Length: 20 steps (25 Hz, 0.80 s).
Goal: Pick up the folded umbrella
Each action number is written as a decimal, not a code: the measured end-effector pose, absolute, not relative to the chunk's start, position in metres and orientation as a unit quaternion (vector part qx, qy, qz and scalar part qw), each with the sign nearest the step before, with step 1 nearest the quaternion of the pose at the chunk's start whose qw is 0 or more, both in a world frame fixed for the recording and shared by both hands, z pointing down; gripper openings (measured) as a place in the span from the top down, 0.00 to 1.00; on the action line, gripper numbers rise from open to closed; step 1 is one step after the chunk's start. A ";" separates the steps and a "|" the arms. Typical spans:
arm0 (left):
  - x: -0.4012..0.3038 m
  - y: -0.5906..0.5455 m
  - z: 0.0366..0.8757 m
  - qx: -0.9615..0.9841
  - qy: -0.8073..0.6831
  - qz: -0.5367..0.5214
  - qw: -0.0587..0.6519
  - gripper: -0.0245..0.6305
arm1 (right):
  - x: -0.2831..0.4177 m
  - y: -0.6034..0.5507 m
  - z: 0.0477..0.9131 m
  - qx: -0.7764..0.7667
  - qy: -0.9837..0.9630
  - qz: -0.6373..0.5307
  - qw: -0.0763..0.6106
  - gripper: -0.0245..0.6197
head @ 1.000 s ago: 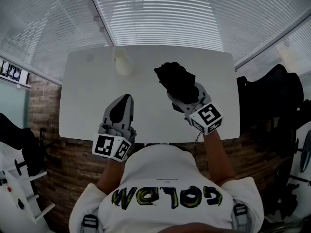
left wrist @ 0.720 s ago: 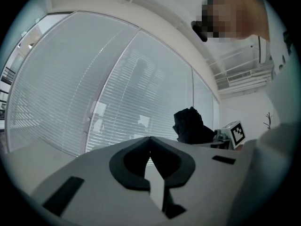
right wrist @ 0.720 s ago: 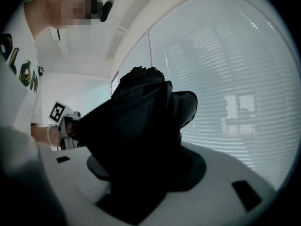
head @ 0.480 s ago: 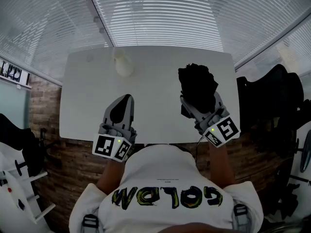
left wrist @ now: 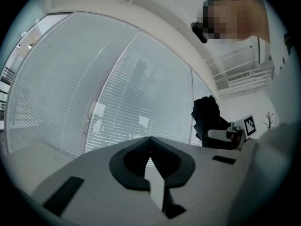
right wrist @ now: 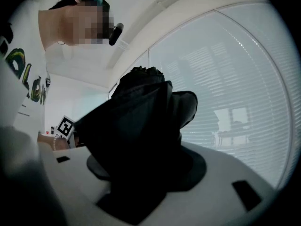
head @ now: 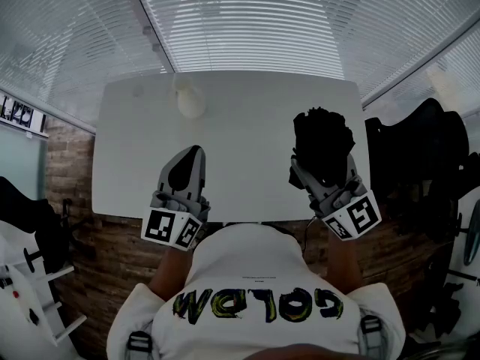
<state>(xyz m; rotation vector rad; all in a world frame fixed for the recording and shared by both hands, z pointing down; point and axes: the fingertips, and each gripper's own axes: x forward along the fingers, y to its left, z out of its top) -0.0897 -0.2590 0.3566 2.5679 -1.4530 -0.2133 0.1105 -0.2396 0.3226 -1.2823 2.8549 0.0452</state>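
Note:
The folded umbrella (head: 322, 147) is a bundle of black fabric held off the white table (head: 232, 111) at its right side. My right gripper (head: 324, 172) is shut on the umbrella, whose dark cloth (right wrist: 141, 140) fills the space between the jaws in the right gripper view. My left gripper (head: 187, 163) rests near the table's front edge with its jaws closed together and nothing in them. In the left gripper view the jaw tips (left wrist: 149, 150) meet, and the umbrella (left wrist: 207, 119) shows far to the right.
A pale rounded object (head: 190, 100) lies at the back left of the table. Window blinds (head: 240, 21) stand behind it. Black chairs (head: 424, 163) stand to the right and white equipment (head: 30, 276) to the left.
My right gripper has carried the umbrella from the table's middle to the right and up, toward me. The left gripper has stayed in place.

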 end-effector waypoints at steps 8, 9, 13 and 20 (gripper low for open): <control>-0.090 -0.259 0.357 0.864 -0.489 -0.077 0.093 0.95 | 0.115 -0.235 0.322 -0.418 0.908 0.019 0.019 0.58; -0.090 -0.259 0.356 0.864 -0.488 -0.077 0.093 0.95 | 0.114 -0.235 0.322 -0.418 0.908 0.019 0.020 0.58; -0.090 -0.261 0.355 0.864 -0.489 -0.078 0.093 0.95 | 0.114 -0.236 0.323 -0.418 0.908 0.015 0.021 0.58; -0.090 -0.264 0.358 0.864 -0.488 -0.078 0.096 0.95 | 0.114 -0.238 0.325 -0.419 0.908 0.009 0.022 0.58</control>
